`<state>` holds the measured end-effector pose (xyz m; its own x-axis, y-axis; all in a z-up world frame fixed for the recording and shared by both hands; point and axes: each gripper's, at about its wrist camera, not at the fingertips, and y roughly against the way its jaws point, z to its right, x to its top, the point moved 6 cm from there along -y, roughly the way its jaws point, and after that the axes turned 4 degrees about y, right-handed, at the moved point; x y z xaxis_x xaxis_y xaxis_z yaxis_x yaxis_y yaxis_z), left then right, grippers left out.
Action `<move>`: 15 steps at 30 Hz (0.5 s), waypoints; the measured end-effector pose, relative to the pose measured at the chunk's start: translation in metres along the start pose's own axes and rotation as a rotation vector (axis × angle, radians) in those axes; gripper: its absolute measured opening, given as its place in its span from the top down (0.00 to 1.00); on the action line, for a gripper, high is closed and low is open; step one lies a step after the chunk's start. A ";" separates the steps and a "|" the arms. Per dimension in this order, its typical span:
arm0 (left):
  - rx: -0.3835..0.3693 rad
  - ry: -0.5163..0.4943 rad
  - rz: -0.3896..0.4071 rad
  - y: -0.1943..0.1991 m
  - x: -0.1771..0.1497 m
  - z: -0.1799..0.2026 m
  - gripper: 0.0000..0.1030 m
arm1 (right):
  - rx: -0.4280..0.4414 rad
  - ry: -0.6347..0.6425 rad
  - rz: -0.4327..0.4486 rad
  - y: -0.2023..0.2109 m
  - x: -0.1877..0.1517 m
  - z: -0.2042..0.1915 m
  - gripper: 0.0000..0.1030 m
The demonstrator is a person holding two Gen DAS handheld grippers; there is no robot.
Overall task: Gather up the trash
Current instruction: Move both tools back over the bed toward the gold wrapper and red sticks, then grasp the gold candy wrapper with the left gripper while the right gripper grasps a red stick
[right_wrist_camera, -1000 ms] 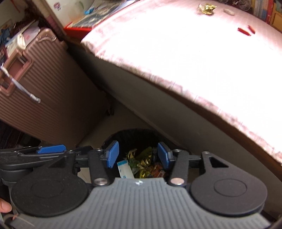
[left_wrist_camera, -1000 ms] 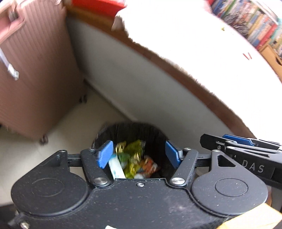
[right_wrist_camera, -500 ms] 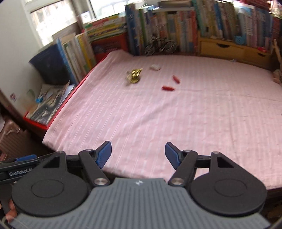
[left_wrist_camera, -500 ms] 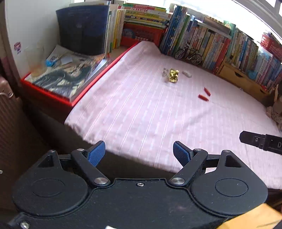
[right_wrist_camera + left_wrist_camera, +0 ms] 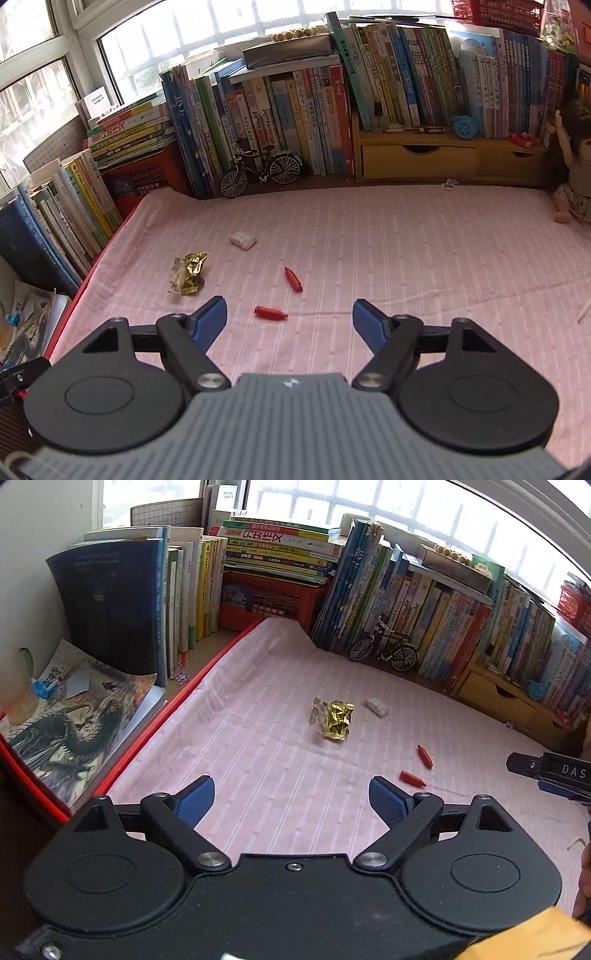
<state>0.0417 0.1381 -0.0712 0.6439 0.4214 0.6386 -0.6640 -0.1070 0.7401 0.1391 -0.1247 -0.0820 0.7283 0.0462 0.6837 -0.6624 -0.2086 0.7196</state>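
- Where both cameras looked down into a black bin of wrappers a second ago, they now face the pink striped bed [image 5: 258,775]; I take it one drop is done and the next pickup is starting.
- Going left to right, the left hand-held gripper [image 5: 291,800] hangs over the near edge of the bed, blue pads spread wide, nothing between them.
- Ahead of it the gold wrapper [image 5: 337,720] lies crumpled mid-bed, with a small white packet [image 5: 376,706] just beside it to the right.
- Further right, two red scraps [image 5: 413,778] lie near each other, apart from the wrapper.
- The right hand-held gripper [image 5: 290,320] is likewise spread and empty, with the nearer red scrap [image 5: 270,313] just ahead of its pads, so that looks like its likeliest target.
- Only the left view shows the magazine [image 5: 74,716] and the cup [image 5: 16,686] off the bed's left edge.
- Only the right view shows the doll [image 5: 574,162] at the far right and a small pale bit [image 5: 449,184] by the wooden drawers [image 5: 417,157].
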 end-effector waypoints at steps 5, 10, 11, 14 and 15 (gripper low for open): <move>0.042 0.002 0.000 -0.069 0.027 0.028 0.08 | 0.022 0.067 -0.041 -0.057 0.024 0.006 0.19; 0.049 0.013 -0.058 -0.139 0.041 0.054 0.08 | 0.045 0.123 -0.085 -0.098 0.029 0.008 0.19; 0.052 0.008 -0.067 -0.152 0.043 0.059 0.08 | 0.048 0.131 -0.096 -0.105 0.028 0.009 0.20; 0.066 -0.018 -0.086 -0.182 0.045 0.068 0.13 | 0.063 0.128 -0.128 -0.125 0.026 0.013 0.22; 0.061 -0.024 -0.095 -0.189 0.046 0.071 0.23 | 0.068 0.119 -0.140 -0.131 0.025 0.016 0.23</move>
<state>0.2240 0.1140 -0.1670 0.7123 0.4108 0.5691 -0.5754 -0.1224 0.8086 0.2470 -0.1114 -0.1610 0.7841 0.1935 0.5897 -0.5394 -0.2574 0.8017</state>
